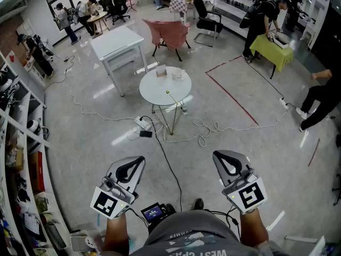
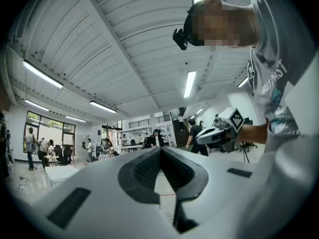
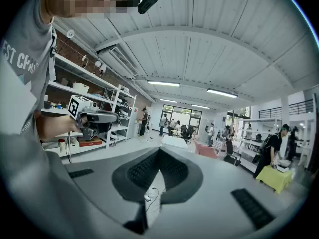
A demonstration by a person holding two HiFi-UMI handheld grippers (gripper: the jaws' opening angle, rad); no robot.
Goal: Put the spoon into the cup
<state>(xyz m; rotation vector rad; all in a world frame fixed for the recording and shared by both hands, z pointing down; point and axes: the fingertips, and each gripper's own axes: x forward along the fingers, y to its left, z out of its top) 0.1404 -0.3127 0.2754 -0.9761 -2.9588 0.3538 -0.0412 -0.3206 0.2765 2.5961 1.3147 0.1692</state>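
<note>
While I hold my left gripper [image 1: 137, 161] and right gripper [image 1: 219, 157] level, each has its jaws pressed together on nothing. Well ahead stands a small round white bench [image 1: 153, 89]. On it, too small to be sure of, a thin yellowish spoon [image 1: 169, 94] seems to lie just short of a pale cup [image 1: 179, 74].

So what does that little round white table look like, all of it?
The round white table has a smooth top on thin metal legs. It stands upright on the grey floor with cables by its feet. A small tan box, a white thing and a thin yellowish stick rest on it.
</note>
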